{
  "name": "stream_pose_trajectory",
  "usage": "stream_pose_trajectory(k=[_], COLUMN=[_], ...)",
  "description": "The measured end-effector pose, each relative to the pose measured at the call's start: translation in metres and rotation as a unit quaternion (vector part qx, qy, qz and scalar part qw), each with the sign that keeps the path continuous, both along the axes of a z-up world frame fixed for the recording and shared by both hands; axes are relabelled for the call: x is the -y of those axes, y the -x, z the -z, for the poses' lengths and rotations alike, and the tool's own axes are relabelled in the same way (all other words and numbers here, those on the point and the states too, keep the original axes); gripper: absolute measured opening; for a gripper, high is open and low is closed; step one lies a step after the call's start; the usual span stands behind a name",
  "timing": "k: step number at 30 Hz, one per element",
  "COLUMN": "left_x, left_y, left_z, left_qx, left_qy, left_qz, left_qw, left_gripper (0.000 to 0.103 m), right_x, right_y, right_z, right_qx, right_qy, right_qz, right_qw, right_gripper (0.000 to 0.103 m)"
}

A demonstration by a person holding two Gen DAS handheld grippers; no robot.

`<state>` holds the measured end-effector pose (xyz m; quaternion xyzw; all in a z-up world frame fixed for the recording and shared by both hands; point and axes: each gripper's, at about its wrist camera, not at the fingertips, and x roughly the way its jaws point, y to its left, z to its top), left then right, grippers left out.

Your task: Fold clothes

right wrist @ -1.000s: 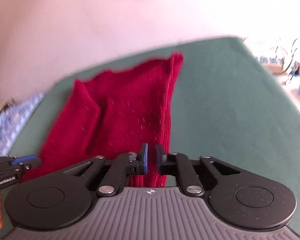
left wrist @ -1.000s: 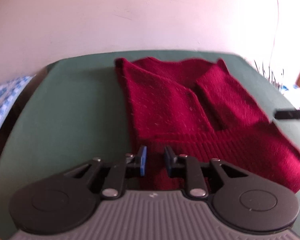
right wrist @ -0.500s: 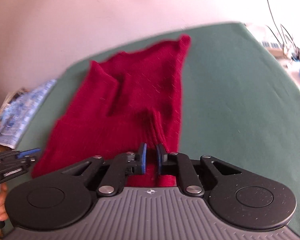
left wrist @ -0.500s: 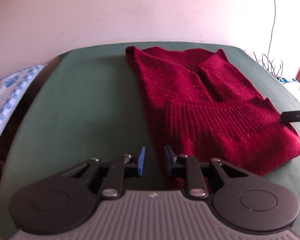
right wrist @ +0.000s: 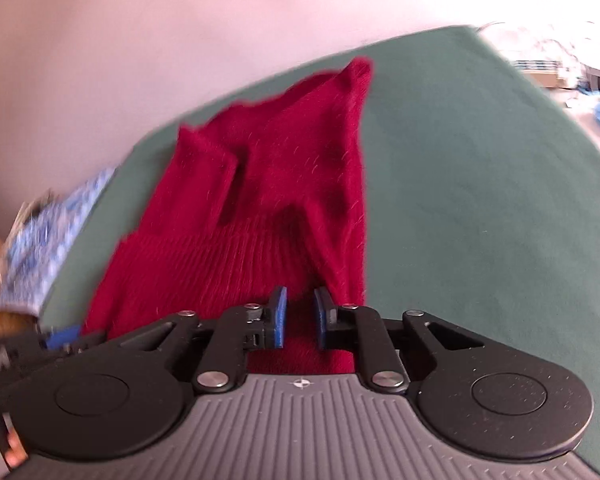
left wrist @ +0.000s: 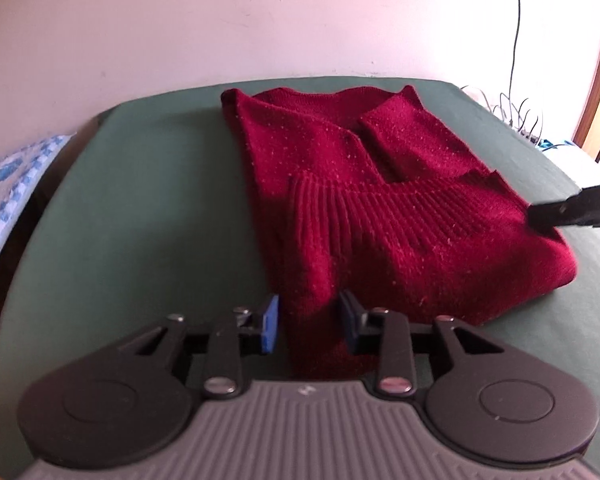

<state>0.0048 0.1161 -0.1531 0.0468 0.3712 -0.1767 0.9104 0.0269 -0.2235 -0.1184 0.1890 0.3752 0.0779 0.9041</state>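
Note:
A dark red knitted sweater (left wrist: 380,200) lies partly folded on the green table (left wrist: 140,208), its ribbed hem turned up over the body. My left gripper (left wrist: 308,324) is open, with the near left edge of the sweater between its blue pads. In the right wrist view the sweater (right wrist: 268,200) shows again, and my right gripper (right wrist: 299,318) is open with a narrow gap over the sweater's near right edge. The right gripper's tip also shows in the left wrist view (left wrist: 572,210), at the sweater's right side.
A white wall stands behind the table. A blue and white patterned cloth (left wrist: 4,184) lies off the table's left edge. Cables (left wrist: 516,120) and clutter sit past the right edge. The left gripper's body (right wrist: 28,352) shows at the lower left of the right wrist view.
Both grippers have opened wider and let go of the sweater's hem. The hem now lies folded up over the body. Both have pulled back toward the near edge.

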Motion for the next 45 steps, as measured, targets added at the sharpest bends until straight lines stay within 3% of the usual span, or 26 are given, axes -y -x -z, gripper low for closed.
stream_pose_trajectory(k=[3, 7, 14, 17, 22, 30, 41, 45], left_x=[-0.015, -0.028, -0.024, -0.021, -0.012, -0.006, -0.001, -0.002], left_y=[0.007, 0.021, 0.034, 0.029, 0.022, 0.017, 0.023, 0.016], left_z=[-0.005, -0.007, 0.005, 0.005, 0.006, 0.013, 0.013, 0.012], left_qx=[-0.008, -0.031, -0.044, -0.030, -0.016, -0.012, 0.002, -0.004], left_qy=[0.004, 0.023, -0.006, -0.006, -0.017, -0.035, -0.054, -0.042], left_qz=[-0.007, -0.015, -0.007, -0.010, 0.027, 0.074, 0.124, 0.120], left_qw=[0.9999, 0.9992, 0.9990, 0.9995, 0.9994, 0.9966, 0.9907, 0.9919], left_gripper=[0.038, 0.041, 0.046, 0.052, 0.050, 0.050, 0.051, 0.048], right_x=[0.011, 0.012, -0.014, -0.022, -0.033, -0.028, -0.037, -0.037], right_y=[0.017, 0.041, 0.065, 0.062, 0.056, 0.046, 0.053, 0.052], right_z=[-0.011, -0.012, -0.005, -0.001, 0.010, 0.023, 0.029, 0.031], right_qx=[-0.004, -0.027, -0.029, -0.020, -0.008, 0.000, 0.045, 0.051], right_qy=[0.021, 0.075, 0.146, 0.155, 0.199, 0.180, 0.209, 0.207], right_qz=[0.001, -0.012, -0.078, -0.086, -0.113, -0.125, -0.149, -0.150], right_qw=[1.000, 0.997, 0.986, 0.984, 0.973, 0.976, 0.965, 0.965], right_gripper=[0.031, 0.032, 0.036, 0.036, 0.040, 0.040, 0.035, 0.034])
